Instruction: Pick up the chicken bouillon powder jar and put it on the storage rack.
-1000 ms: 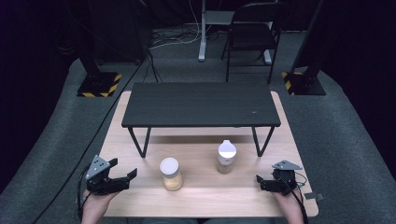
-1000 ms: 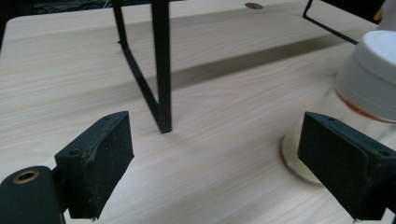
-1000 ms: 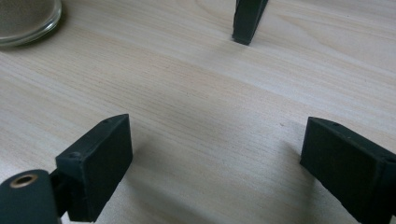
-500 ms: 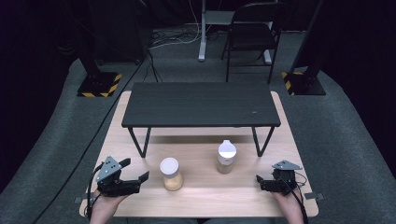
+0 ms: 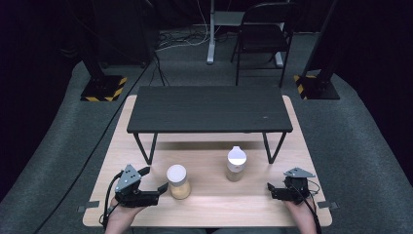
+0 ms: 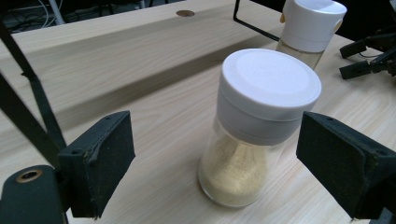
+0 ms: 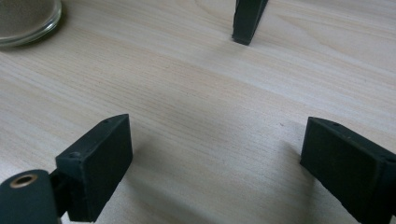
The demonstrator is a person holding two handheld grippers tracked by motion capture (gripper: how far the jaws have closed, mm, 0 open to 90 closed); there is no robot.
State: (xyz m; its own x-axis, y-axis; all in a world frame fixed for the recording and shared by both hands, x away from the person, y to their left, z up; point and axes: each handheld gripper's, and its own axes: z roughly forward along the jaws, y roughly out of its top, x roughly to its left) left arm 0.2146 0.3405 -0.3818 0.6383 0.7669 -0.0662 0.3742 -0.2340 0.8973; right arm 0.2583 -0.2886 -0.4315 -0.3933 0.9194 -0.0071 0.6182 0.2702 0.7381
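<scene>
Left tongs (image 5: 157, 183) are closing in on the powder jar (image 5: 178, 181), jaws spread wide and level with the table (image 5: 209, 204). From the left gripper view, the jar (image 6: 254, 135) stands upright between the two pads, nearer the right-hand pad (image 6: 348, 165) than the other one, and neither pad touches glass or cap. So nothing is gripped; this is the approach, and I'd say it is almost finished.

The jar stands on the bare table in front of the black stand (image 5: 209, 108), near that stand's left legs. A second, white-capped bottle (image 5: 235, 164) stands to the jar's right, well apart from it. Far to the jar's right, the right tongs (image 5: 272, 189) rest low over the table, jaws wide apart with only wood between them (image 7: 210, 140).

Next move, as I read it: slide the left tongs a touch further so the jar sits centred, then squeeze below the white cap, on the glass waist. Too high and the pads may slip on the cap; off-centre and the jar could tip.
</scene>
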